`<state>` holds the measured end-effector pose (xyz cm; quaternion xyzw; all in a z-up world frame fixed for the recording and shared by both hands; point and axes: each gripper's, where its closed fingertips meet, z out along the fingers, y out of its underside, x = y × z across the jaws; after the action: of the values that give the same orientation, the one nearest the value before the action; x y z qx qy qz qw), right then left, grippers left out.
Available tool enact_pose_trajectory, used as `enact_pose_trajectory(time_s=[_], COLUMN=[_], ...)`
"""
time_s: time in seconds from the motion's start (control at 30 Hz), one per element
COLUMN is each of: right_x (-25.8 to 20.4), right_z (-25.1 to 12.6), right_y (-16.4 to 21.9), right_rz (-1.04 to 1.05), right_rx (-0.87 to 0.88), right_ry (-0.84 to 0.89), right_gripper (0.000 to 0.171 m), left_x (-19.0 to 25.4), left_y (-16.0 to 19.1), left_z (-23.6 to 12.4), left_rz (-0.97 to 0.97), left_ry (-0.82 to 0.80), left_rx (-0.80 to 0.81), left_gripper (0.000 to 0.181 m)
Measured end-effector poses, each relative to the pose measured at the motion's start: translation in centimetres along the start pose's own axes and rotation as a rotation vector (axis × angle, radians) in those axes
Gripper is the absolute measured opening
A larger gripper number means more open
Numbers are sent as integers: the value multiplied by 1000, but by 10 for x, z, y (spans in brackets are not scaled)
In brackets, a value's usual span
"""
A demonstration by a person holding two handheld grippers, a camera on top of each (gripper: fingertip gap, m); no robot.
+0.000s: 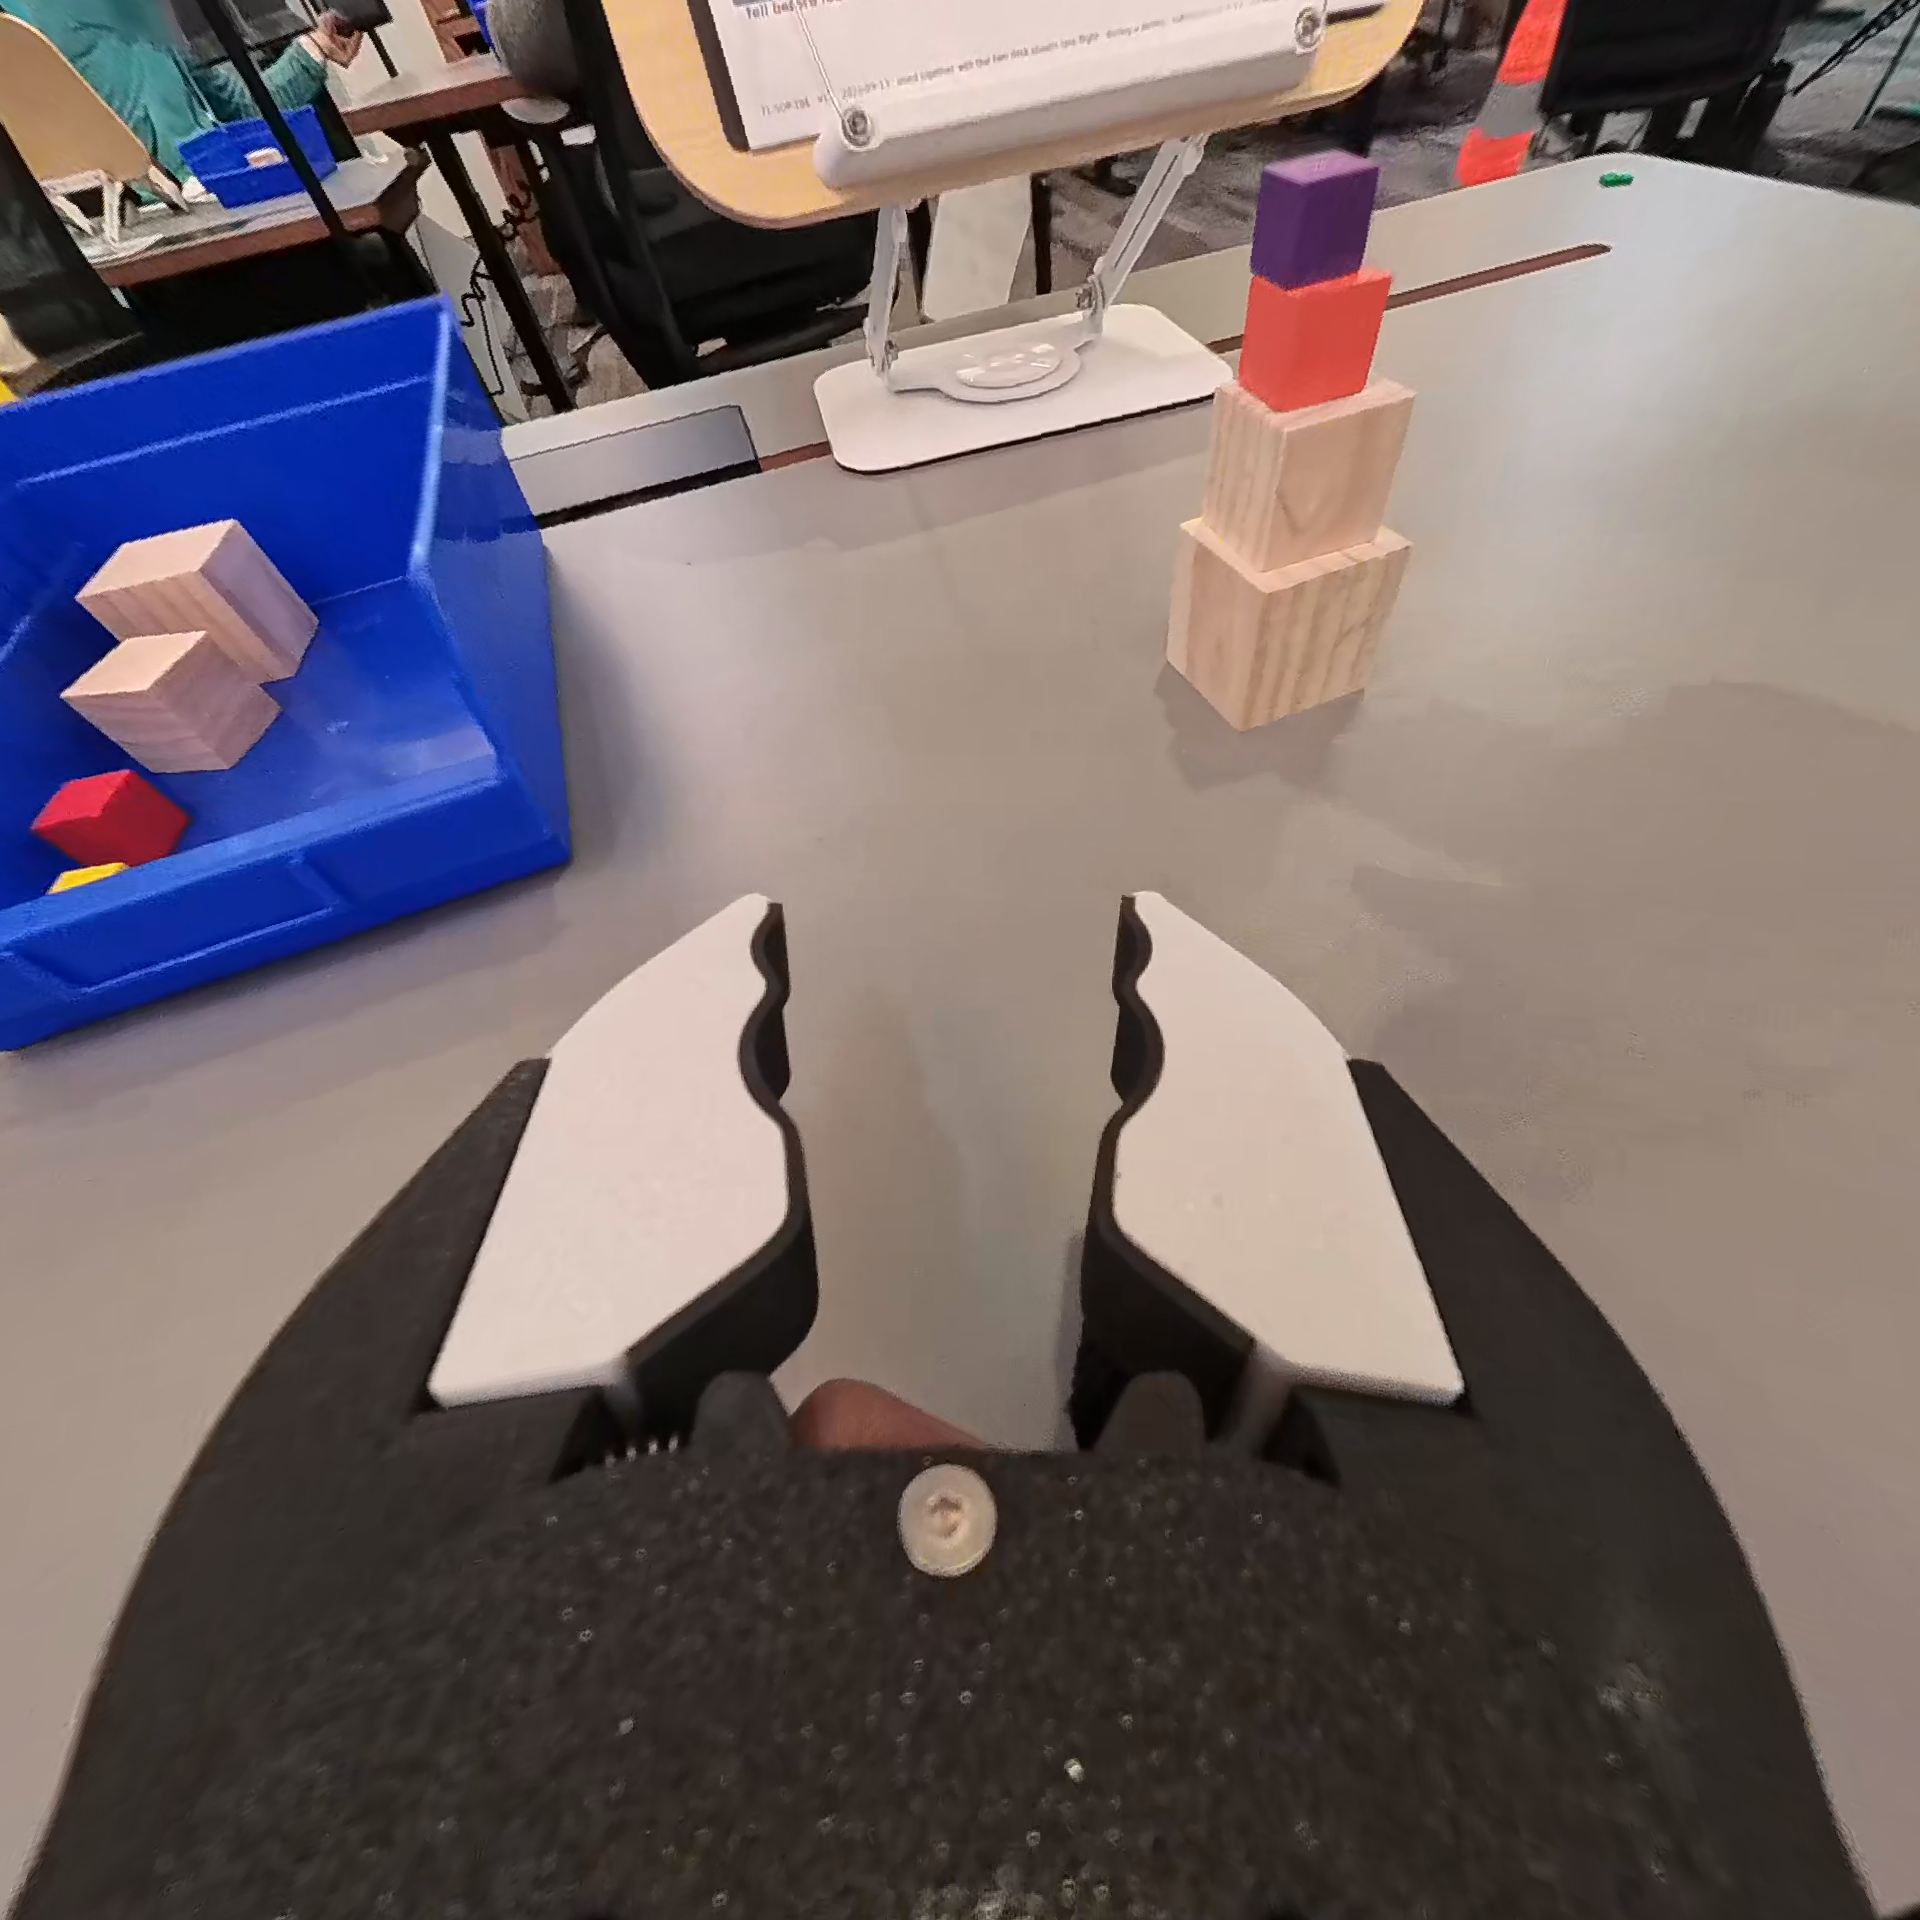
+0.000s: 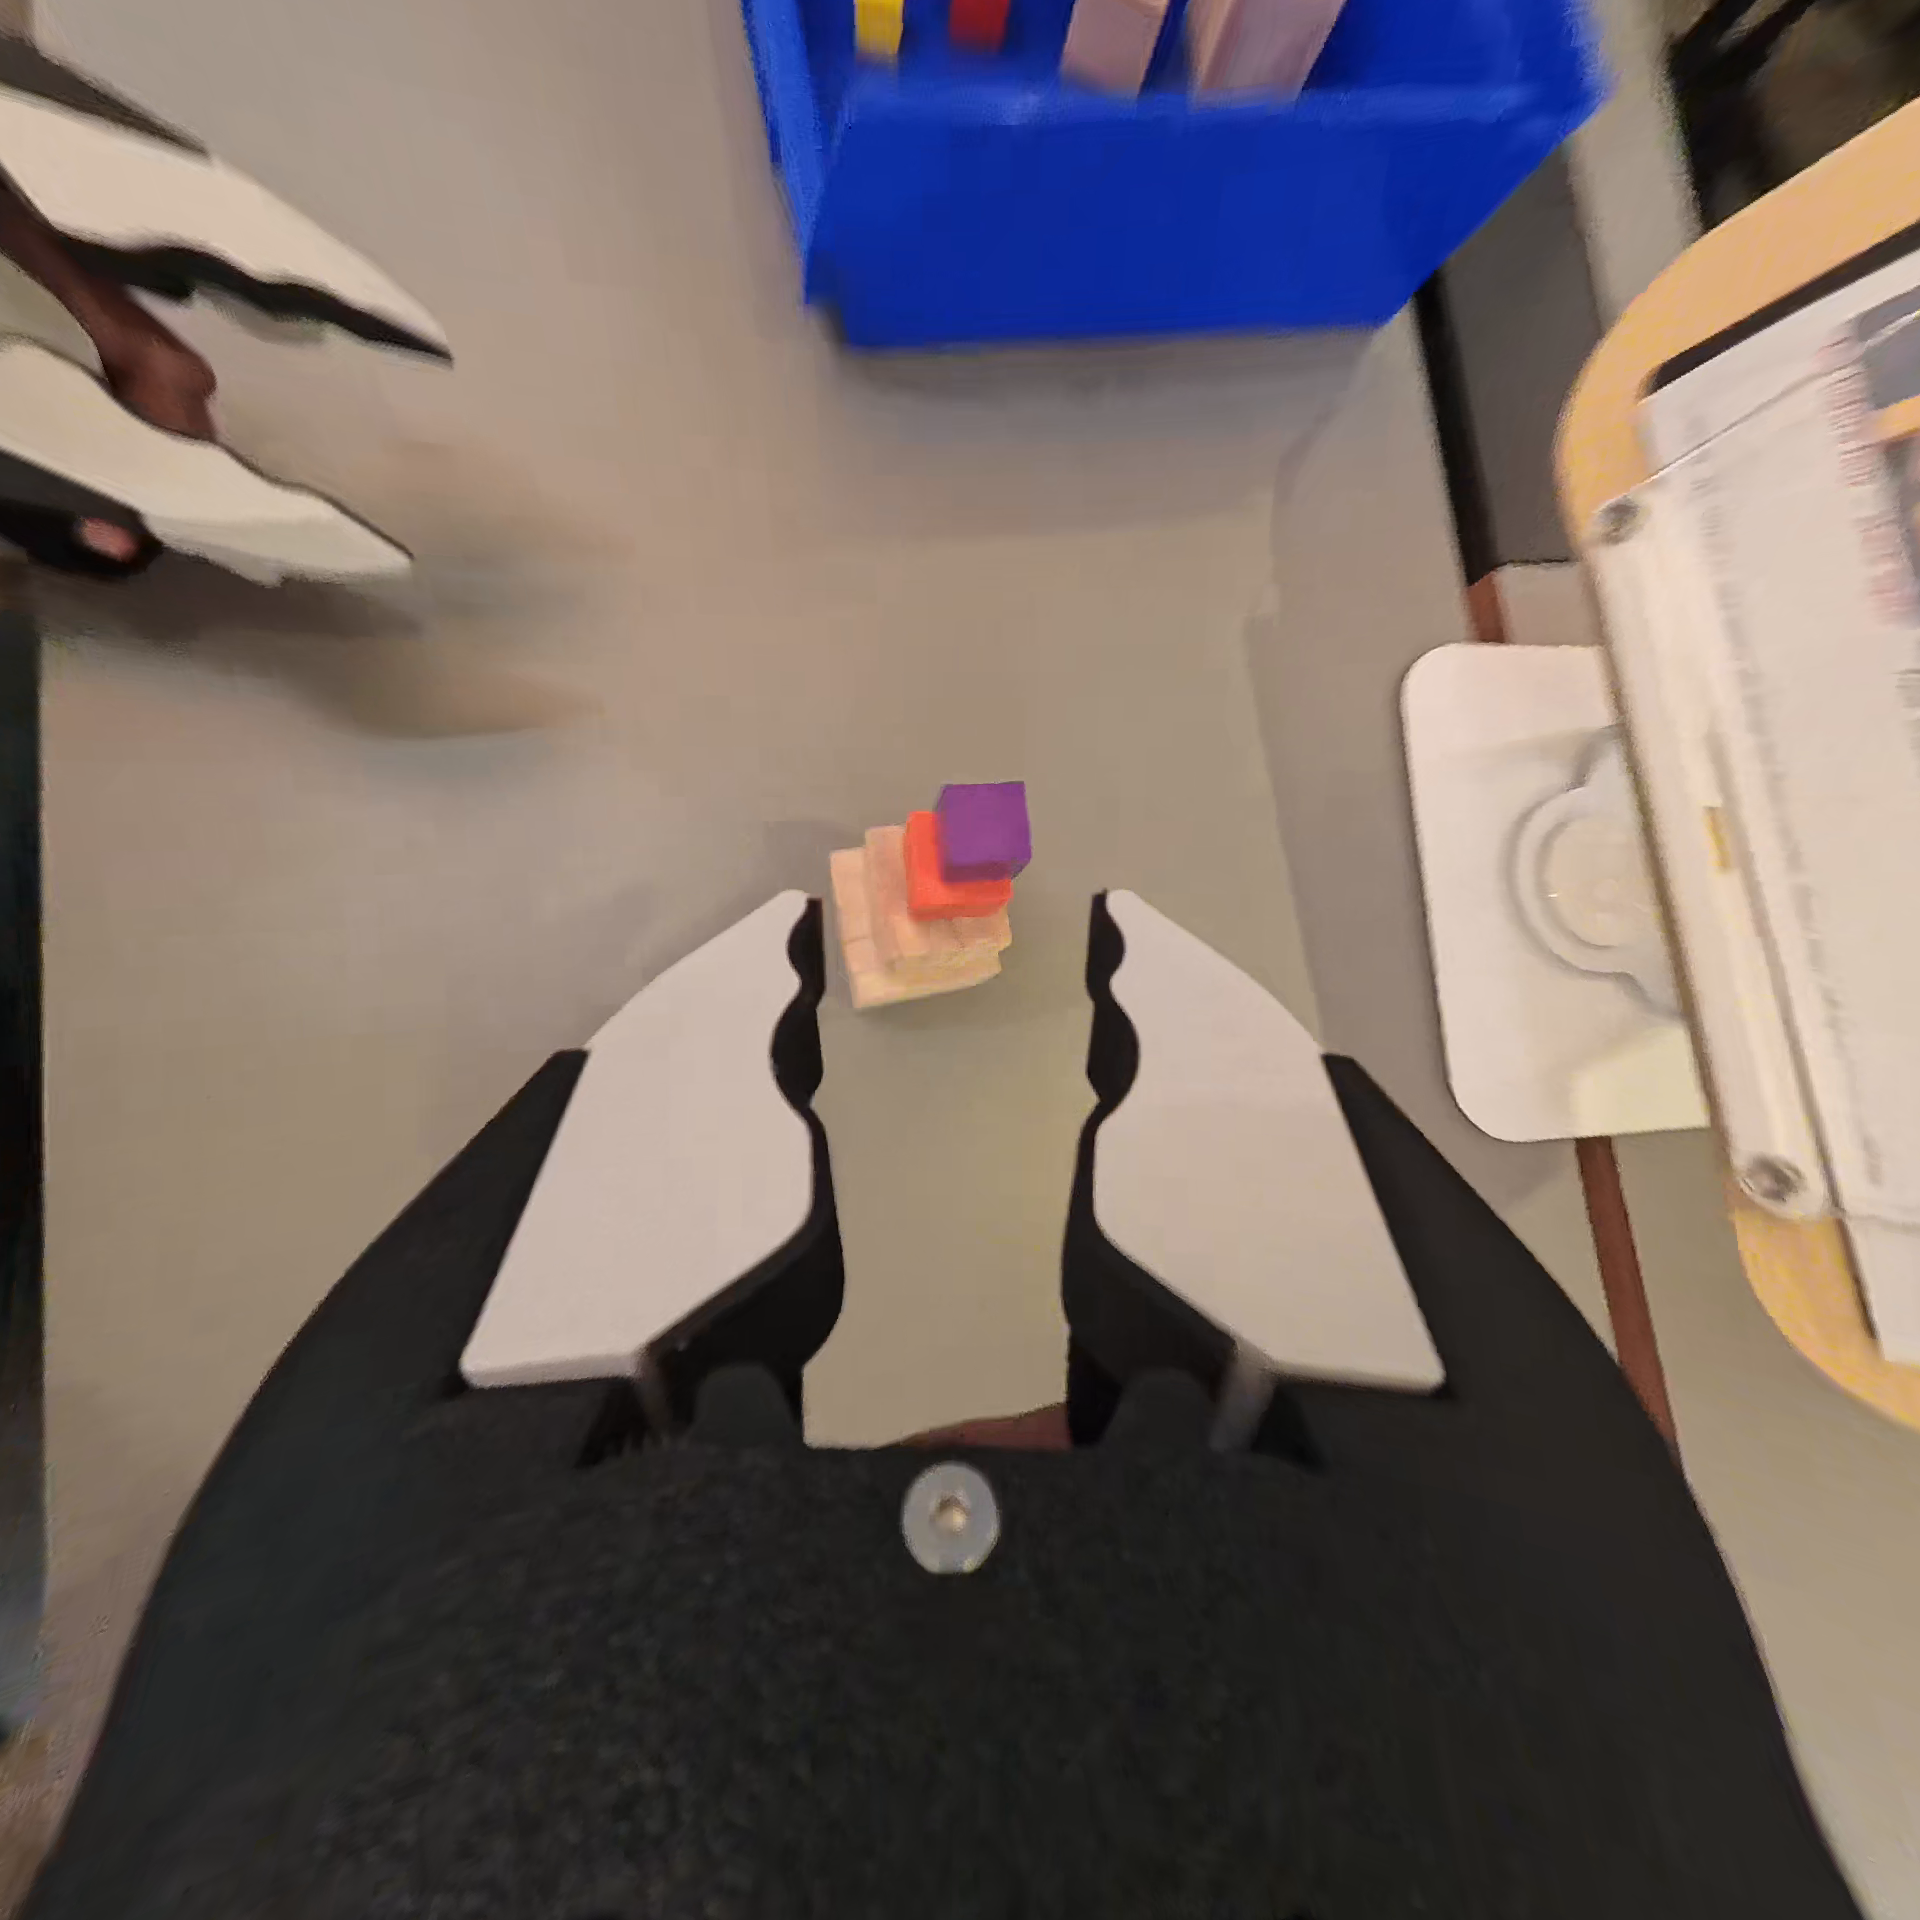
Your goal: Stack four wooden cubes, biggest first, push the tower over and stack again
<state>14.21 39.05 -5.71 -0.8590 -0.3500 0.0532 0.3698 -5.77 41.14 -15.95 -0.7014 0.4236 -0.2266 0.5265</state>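
Four-cube tower (image 1: 1294, 457) stands complete on the counter (image 1: 935, 727); my right gripper (image 2: 951, 914) hovers above, the left gripper (image 1: 951, 925) low nearby — jaws wide, empty. I judge a sideways nudge topples it.

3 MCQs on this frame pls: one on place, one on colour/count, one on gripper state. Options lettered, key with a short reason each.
1. Where does the tower stand?
A. inside the blue bin
B. on the grey table, apart from the bin
C. on the white stand base

2. Which cube tops the tower?
A. purple
B. yellow
C. plain wood

3. What is the right gripper doing?
A. shut on the purple cube
B. shut on nothing
C. open and empty, above the tower

Key:
1 B: the tower rests on the grey table, with bare surface between it and the blue bin.
2 A: the purple cube sits on the orange-red cube, with two plain wooden cubes below.
3 C: the right gripper has its fingers spread, nothing between them, and looks down on the tower.
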Motion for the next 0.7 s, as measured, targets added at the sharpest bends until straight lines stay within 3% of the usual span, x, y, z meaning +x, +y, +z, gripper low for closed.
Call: enact_pose_trajectory(time_s=[0.13, 0.27, 0.43, 0.57, 0.7], right_x=[-40, -101, -144, -161, -139], right_z=[-48, -65, -88, -93, -96], right_y=[12, 73, 142, 171, 195], right_rz=[152, 450, 652, 690, 692], right_rx=[249, 412, 525, 527, 434], right_ry=[296, 467, 731, 795, 874], right_gripper=[56, 64, 70, 75, 75], left_x=[-8, -9, 5, 19, 23], left_y=[-8, -9, -9, 2, 8], left_z=[-23, -48, -74, -78, -53], left_rz=[-18, -59, -69, -47, -30], left_ry=[-32, -62, -74, -60, -37], left_rx=[14, 34, 73, 63, 33], left_gripper=[60, 60, 62, 62, 64])
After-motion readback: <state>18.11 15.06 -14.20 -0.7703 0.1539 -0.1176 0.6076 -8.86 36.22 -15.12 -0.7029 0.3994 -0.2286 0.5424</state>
